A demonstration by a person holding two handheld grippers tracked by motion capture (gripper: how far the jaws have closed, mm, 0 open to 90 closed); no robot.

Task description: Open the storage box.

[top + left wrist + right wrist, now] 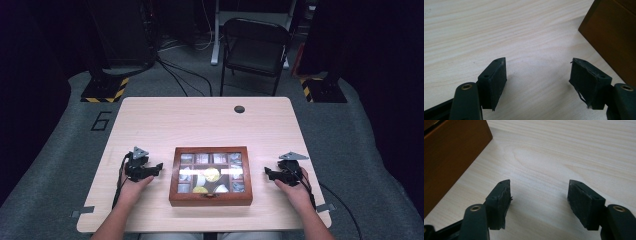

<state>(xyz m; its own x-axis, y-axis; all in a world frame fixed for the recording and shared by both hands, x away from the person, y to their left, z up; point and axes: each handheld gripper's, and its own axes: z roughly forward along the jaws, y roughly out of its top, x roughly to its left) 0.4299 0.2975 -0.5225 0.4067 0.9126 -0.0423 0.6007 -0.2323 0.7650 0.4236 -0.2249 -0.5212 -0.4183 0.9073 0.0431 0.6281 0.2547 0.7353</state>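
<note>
A brown wooden box [210, 176] with a glass lid sits shut near the table's front edge; compartments with packets show through the glass. My left gripper [159, 167] rests on the table just left of the box, jaws apart over bare wood, nothing between its pads [496, 80]. The box's side [616, 37] stands to the right in the left gripper view. My right gripper [267, 173] lies just right of the box, open and empty. Its pads [584, 202] frame bare tabletop, and the box's wall [449, 155] fills the left of that view.
The light wooden table [205, 120] has a small dark hole [239, 109] near its far edge. A black folding chair [254, 50] stands beyond the table on grey carpet. Cables trail from both grippers toward the front edge.
</note>
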